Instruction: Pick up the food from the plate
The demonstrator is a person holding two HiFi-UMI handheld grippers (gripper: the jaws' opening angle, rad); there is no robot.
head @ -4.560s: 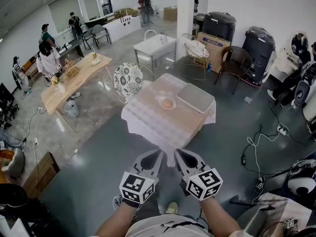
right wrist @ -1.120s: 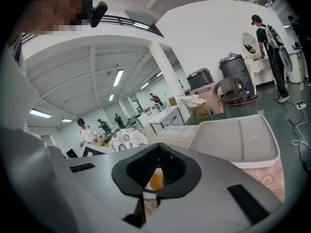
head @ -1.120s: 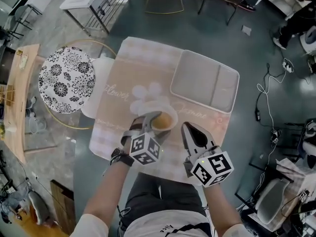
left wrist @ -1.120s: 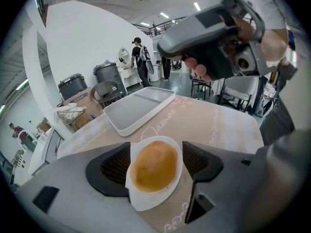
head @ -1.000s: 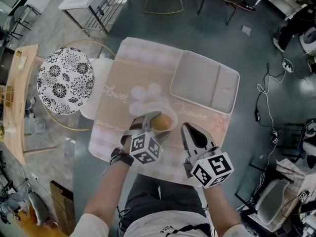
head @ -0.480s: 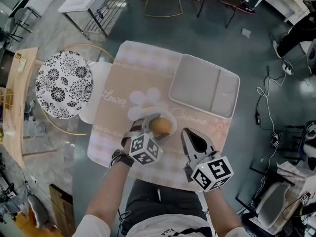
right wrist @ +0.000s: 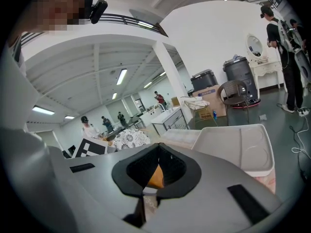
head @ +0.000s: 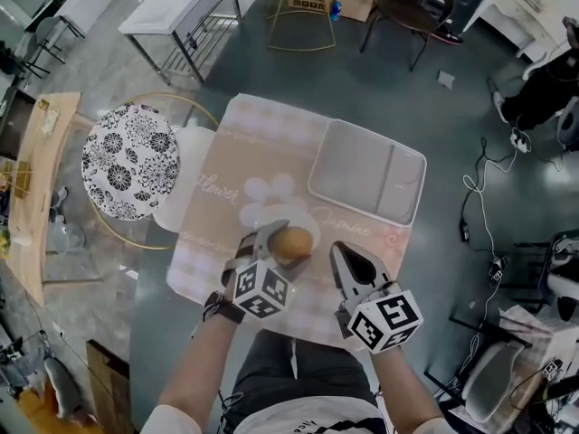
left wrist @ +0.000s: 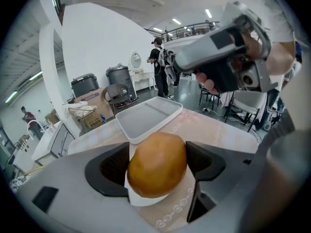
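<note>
Around the plate [head: 255, 217]: a white divided tray [head: 366, 172] lies behind it to the right on the same cloth-covered bench [head: 271, 143]. A flower-patterned stool [head: 129, 161] stands on the floor well left of the plate. A dark chair [head: 403, 7] and a white table [head: 181, 7] sit far behind it, and cables [head: 479, 197] trail over the floor well to its right. Only the left gripper [head: 282, 240] covers part of the plate.

The plate carries one brown bread roll [head: 291, 242]; in the left gripper view we see white plate under it. The left gripper's fingers [left wrist: 109, 171] are spread wide, one on each side of the bread roll and close against it, not clamped. The right gripper [head: 342, 251] hangs just right of the plate, its fingers [right wrist: 184, 178] closed together on nothing.

Half a second ago the left gripper was at the plate's left with the bread roll beside its fingers; now the bread roll is between them. Earlier still, both grippers were well short of the plate.
</note>
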